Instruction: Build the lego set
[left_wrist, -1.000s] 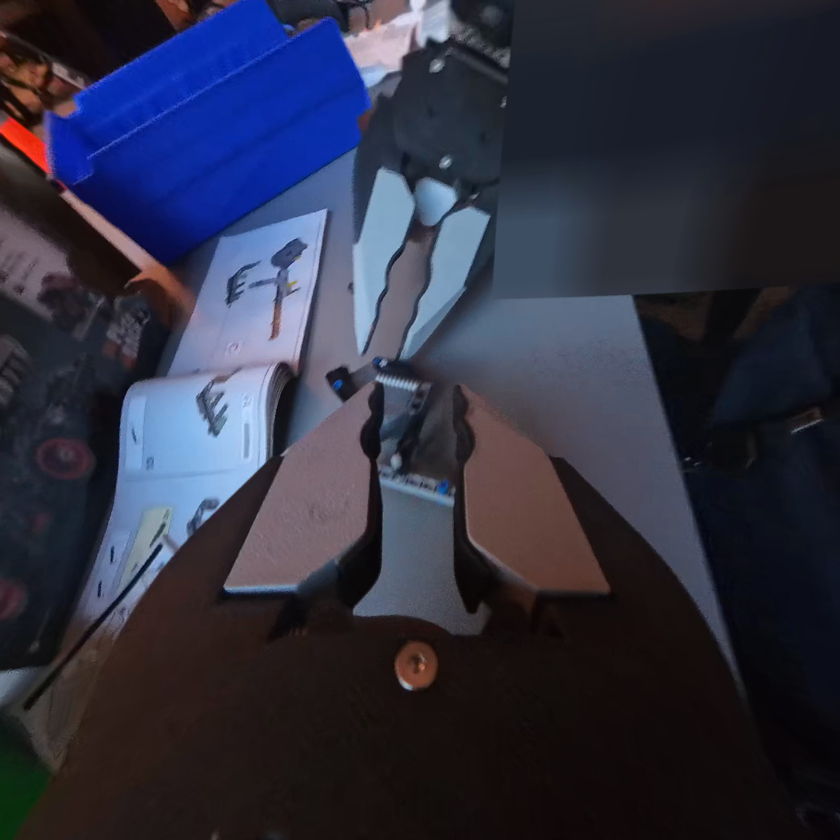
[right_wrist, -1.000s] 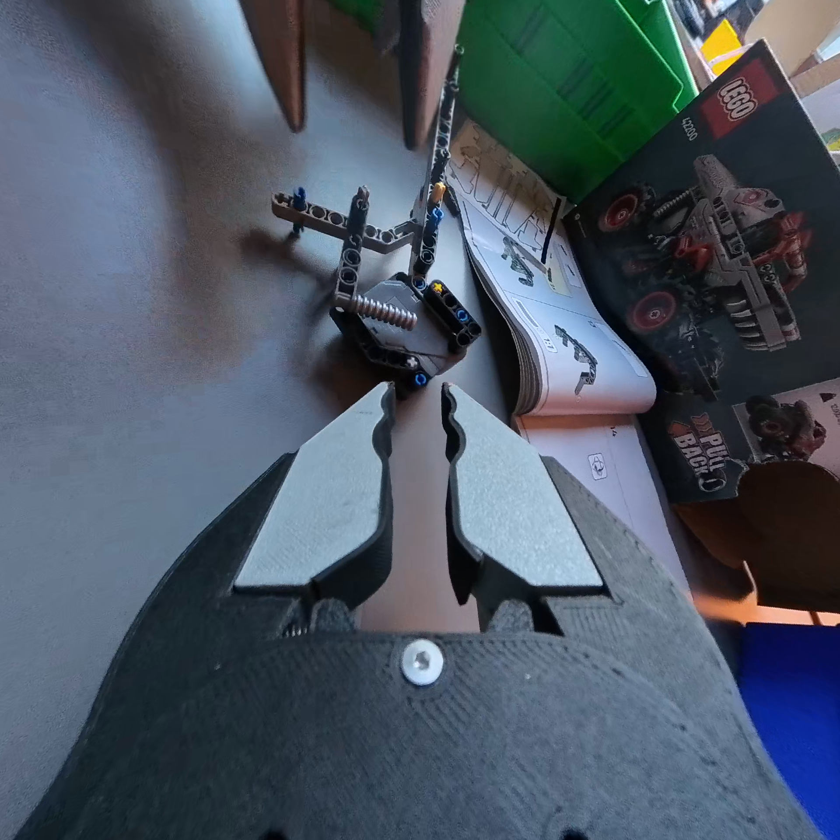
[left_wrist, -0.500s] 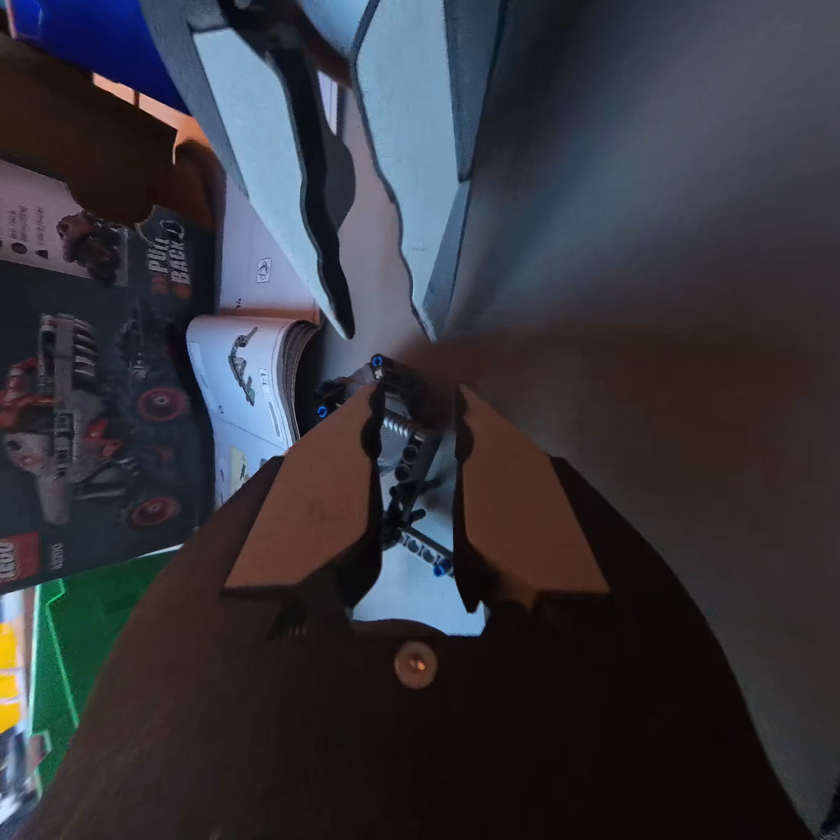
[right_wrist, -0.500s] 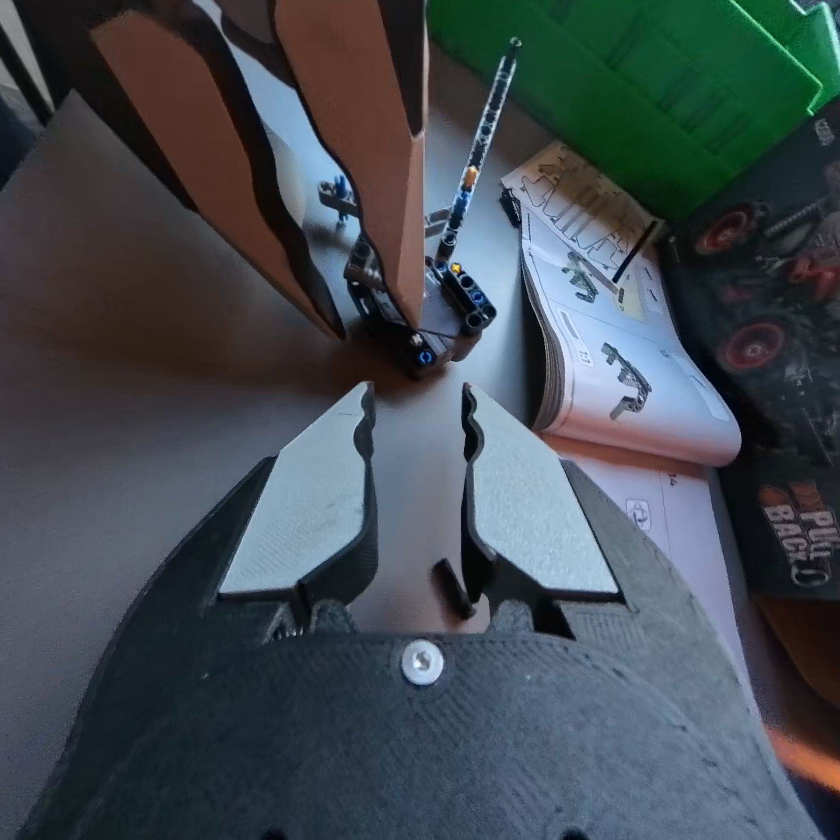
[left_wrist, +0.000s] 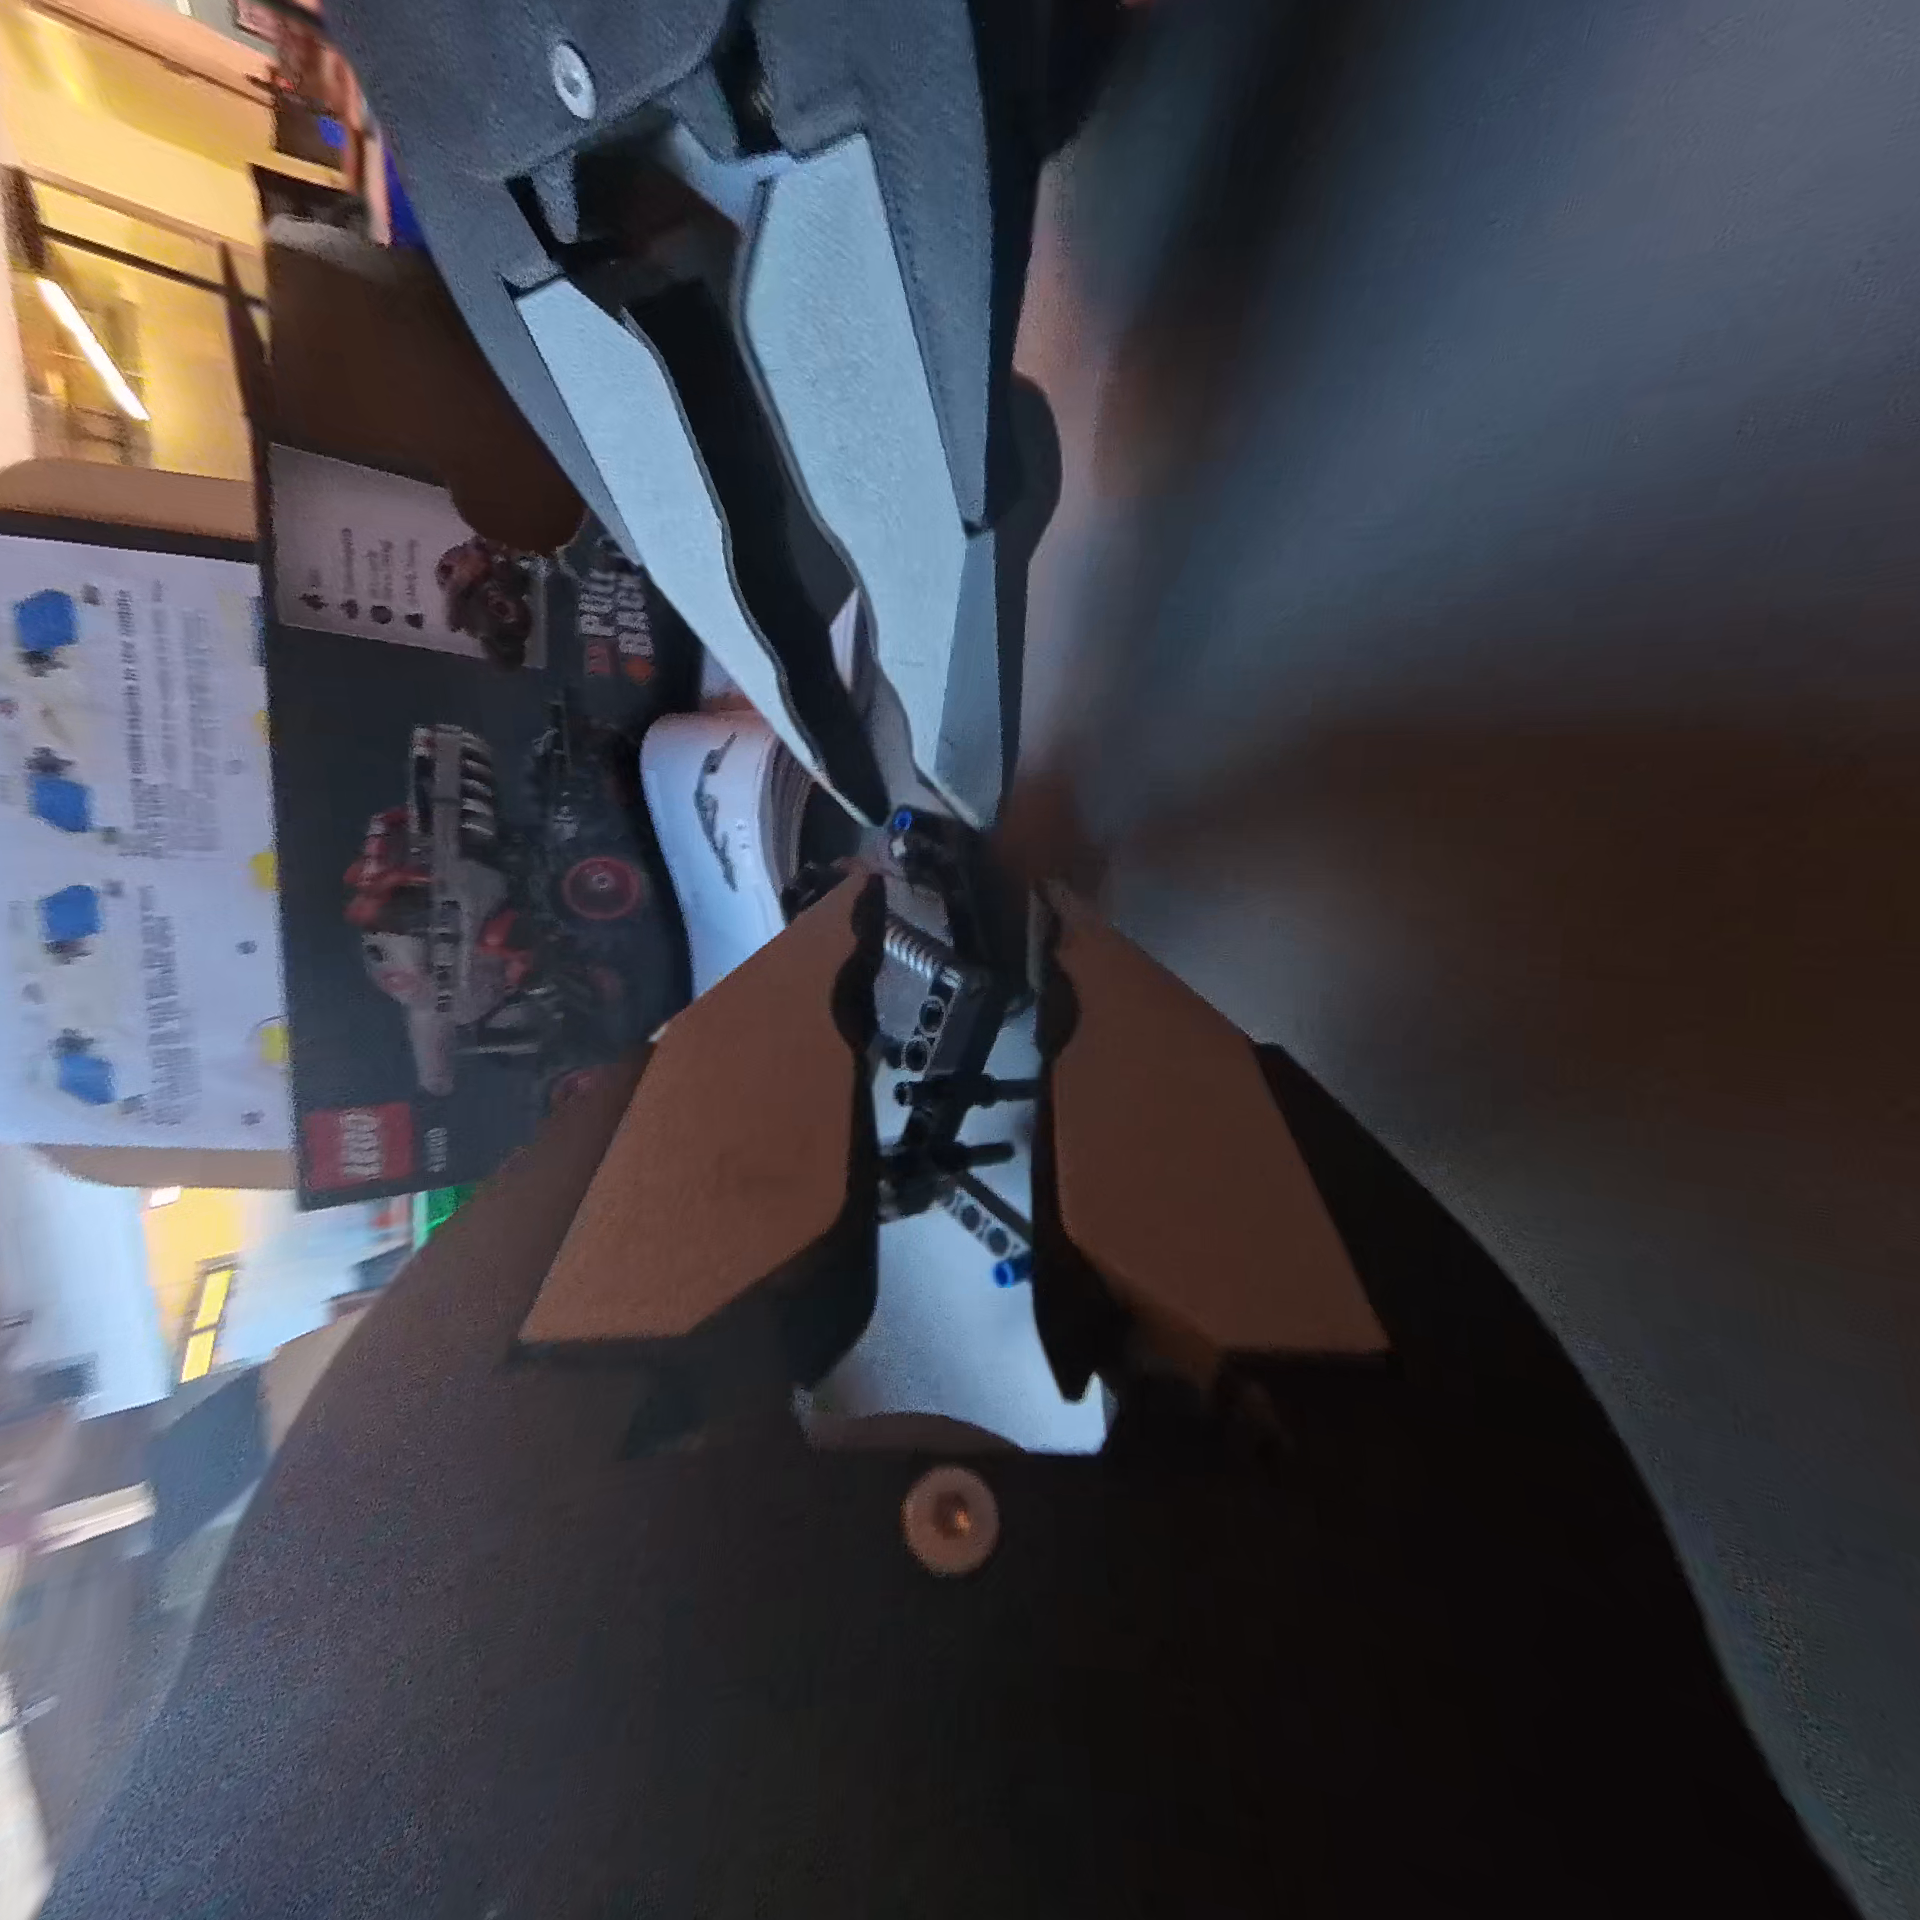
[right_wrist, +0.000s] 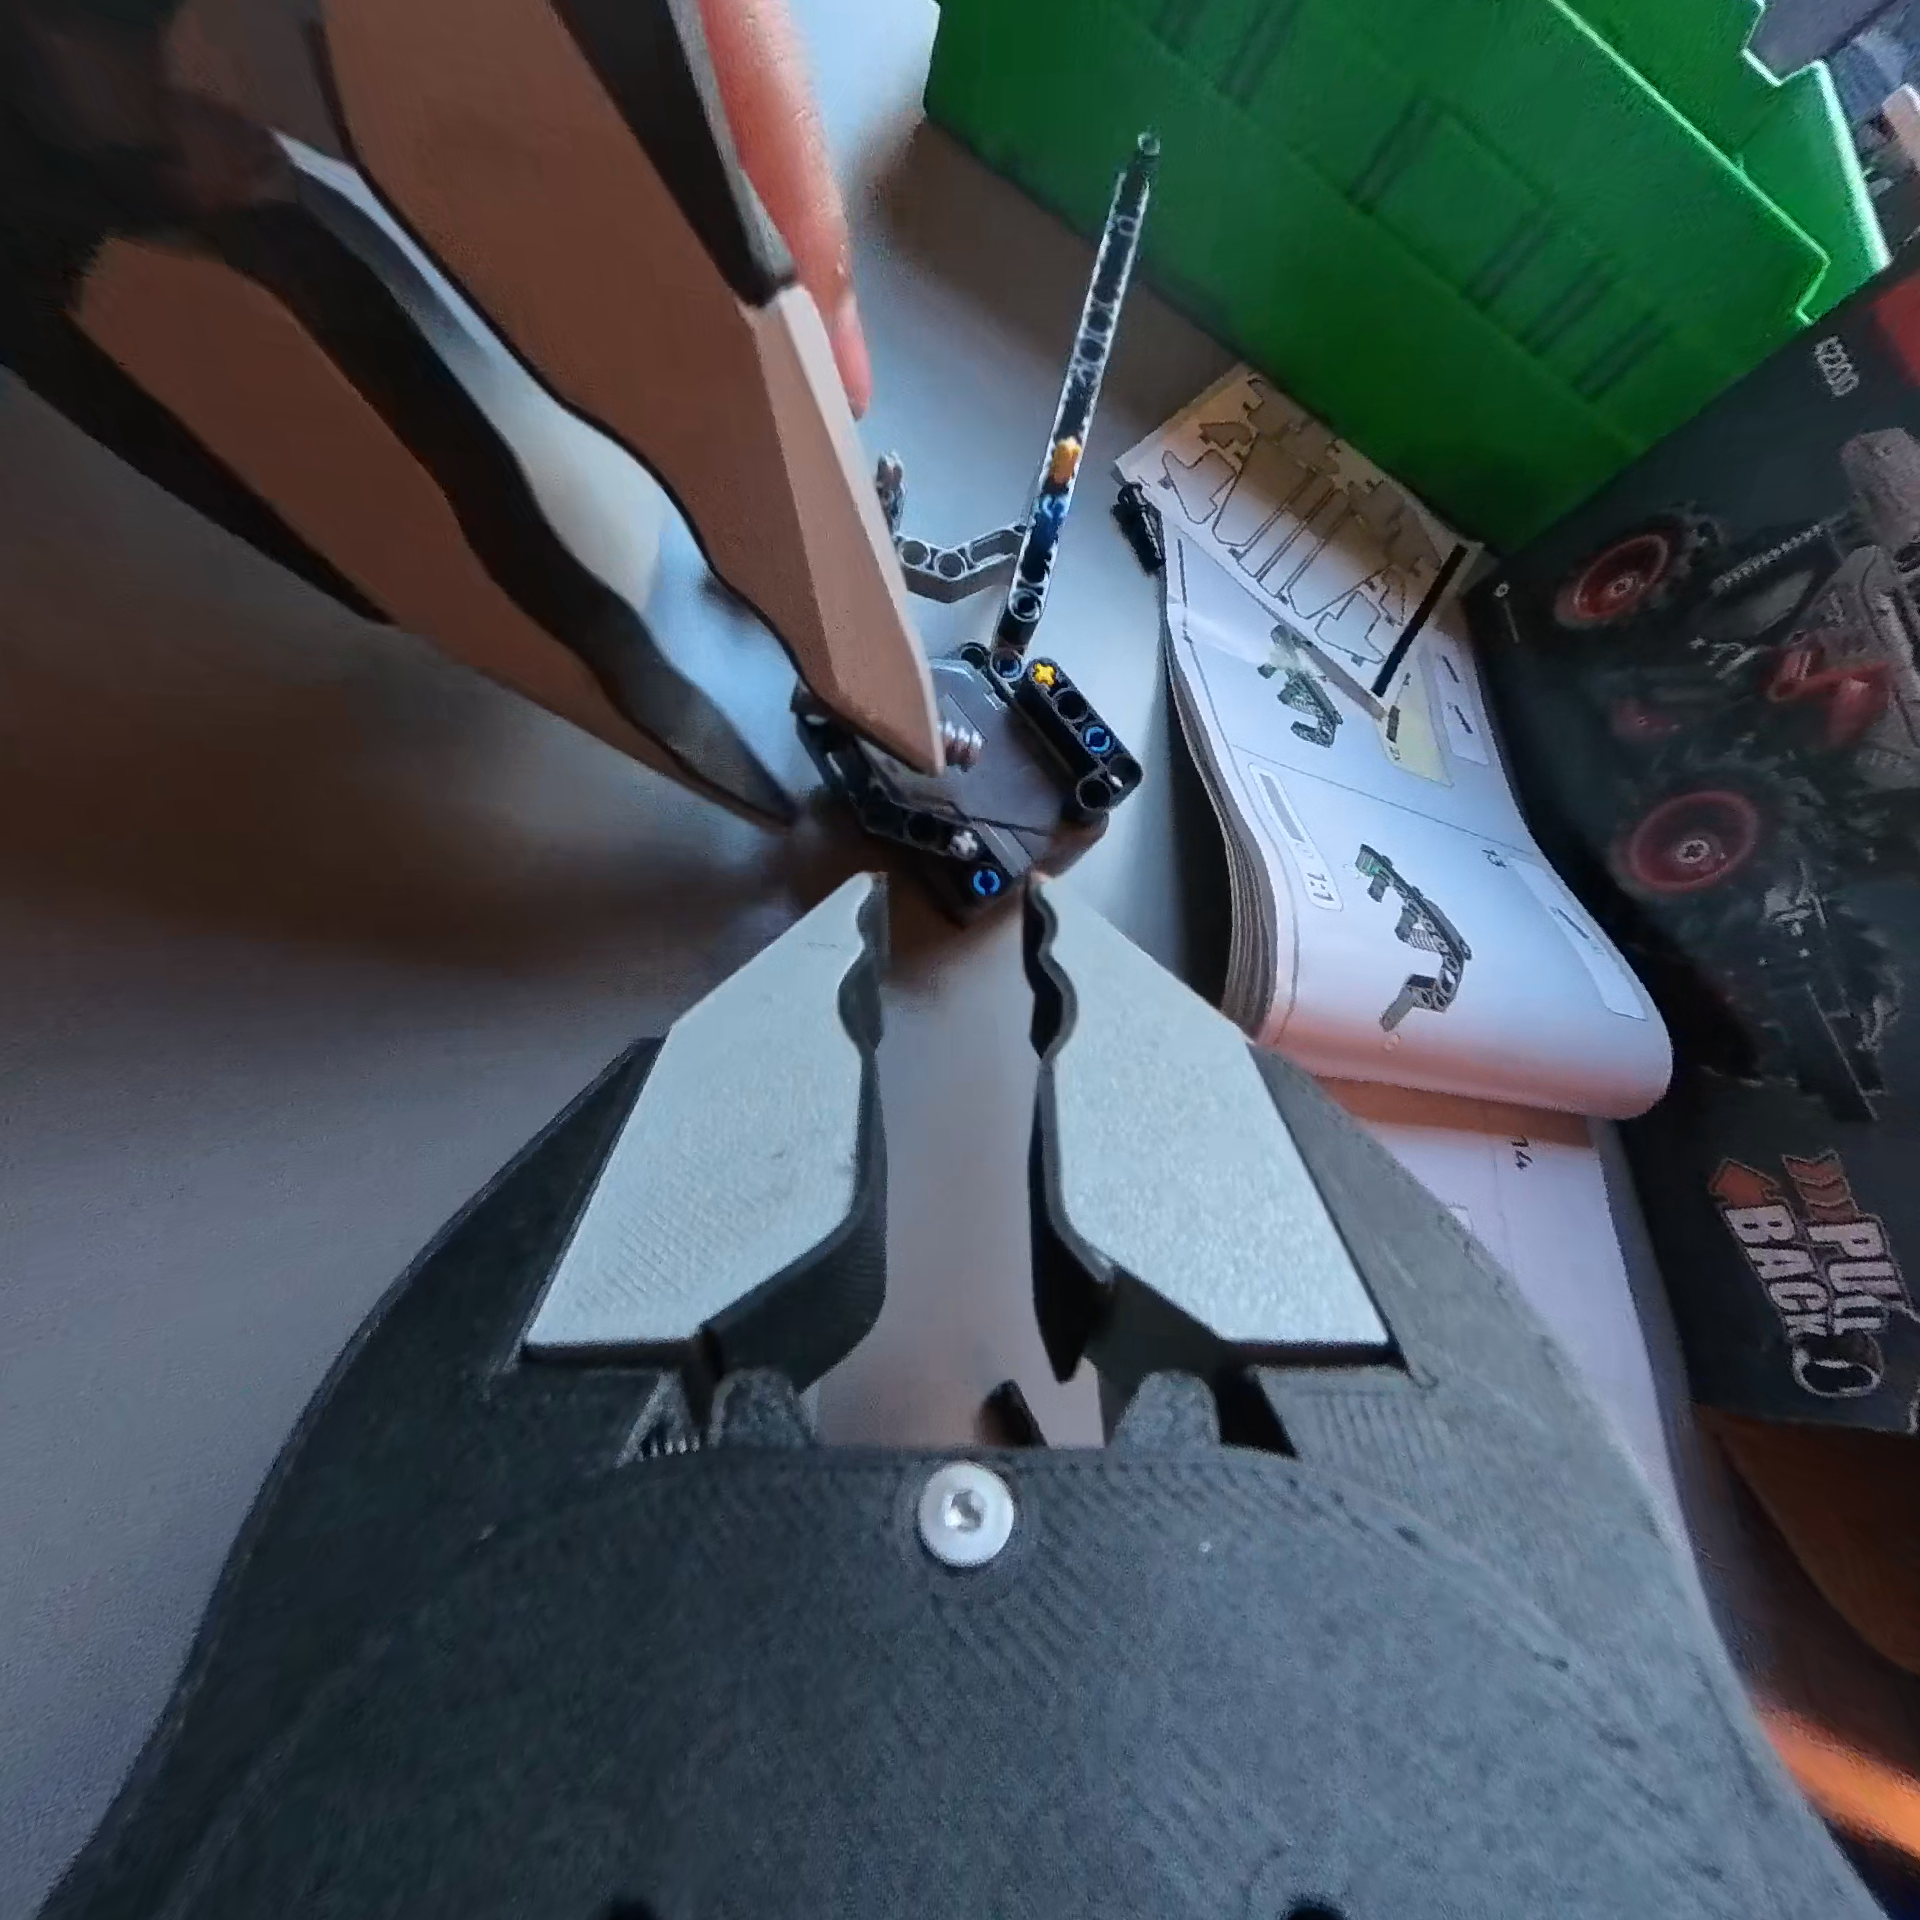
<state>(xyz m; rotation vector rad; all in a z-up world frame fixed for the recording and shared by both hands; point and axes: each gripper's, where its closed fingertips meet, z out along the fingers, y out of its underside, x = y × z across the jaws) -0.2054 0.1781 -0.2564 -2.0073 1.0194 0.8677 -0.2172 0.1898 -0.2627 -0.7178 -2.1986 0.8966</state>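
Observation:
The partly built lego assembly (right_wrist: 997, 779) lies on the grey table (right_wrist: 208, 987): a dark grey block with a spring, blue pins, and a long black beam (right_wrist: 1091, 332) sticking away from it. It also shows in the left wrist view (left_wrist: 935, 997). My left gripper (left_wrist: 951, 914), with brown pads, is open and its fingers straddle the block; in the right wrist view (right_wrist: 847, 779) one finger covers the spring. My right gripper (right_wrist: 954, 904), with grey pads, is open, its tips at the block's near corner by a blue pin. It comes in from above in the left wrist view (left_wrist: 925, 821).
An open instruction booklet (right_wrist: 1403, 831) lies right of the assembly, with the dark set box (right_wrist: 1766, 727) beyond it and a green bin (right_wrist: 1351, 156) behind. A small black piece (right_wrist: 1138, 514) lies by the booklet. Another small black piece (right_wrist: 1013, 1413) lies under my right gripper. The tips of both grippers are at nearly the same place.
Both grippers have closed in on the assembly from opposite sides. My left fingers now straddle the block. My right jaws have narrowed since half a second ago and reach its near corner.

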